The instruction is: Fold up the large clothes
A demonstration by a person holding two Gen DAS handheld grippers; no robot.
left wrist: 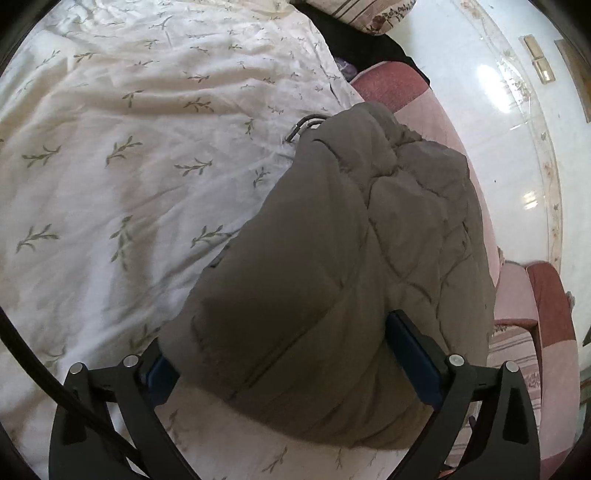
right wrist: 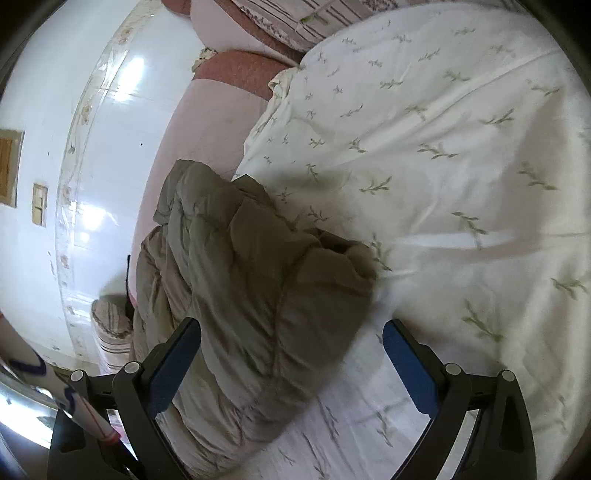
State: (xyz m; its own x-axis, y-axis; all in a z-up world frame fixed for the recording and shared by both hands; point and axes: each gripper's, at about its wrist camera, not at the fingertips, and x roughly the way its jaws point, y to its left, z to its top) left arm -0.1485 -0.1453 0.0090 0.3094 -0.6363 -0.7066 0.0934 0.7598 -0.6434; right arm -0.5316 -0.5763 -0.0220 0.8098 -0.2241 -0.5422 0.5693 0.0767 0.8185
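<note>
A grey-brown quilted padded jacket (left wrist: 332,266) lies bunched in a thick bundle on the white leaf-print bed cover (left wrist: 110,147), near the bed's edge. My left gripper (left wrist: 291,354) is open wide, its blue-padded fingers (left wrist: 413,354) on either side of the bundle's near end, not closed on it. In the right wrist view the same jacket (right wrist: 240,288) lies at the lower left. My right gripper (right wrist: 291,354) is open, its left finger (right wrist: 173,365) against the jacket's side and its right finger over the bed cover (right wrist: 443,166).
A pink and red quilted blanket (left wrist: 399,85) runs along the bed's edge, with glossy white floor tiles (left wrist: 509,147) beyond. Striped pillows (right wrist: 295,18) lie at the bed's head. A metal hanger hook (left wrist: 303,127) sticks out from the jacket's far end.
</note>
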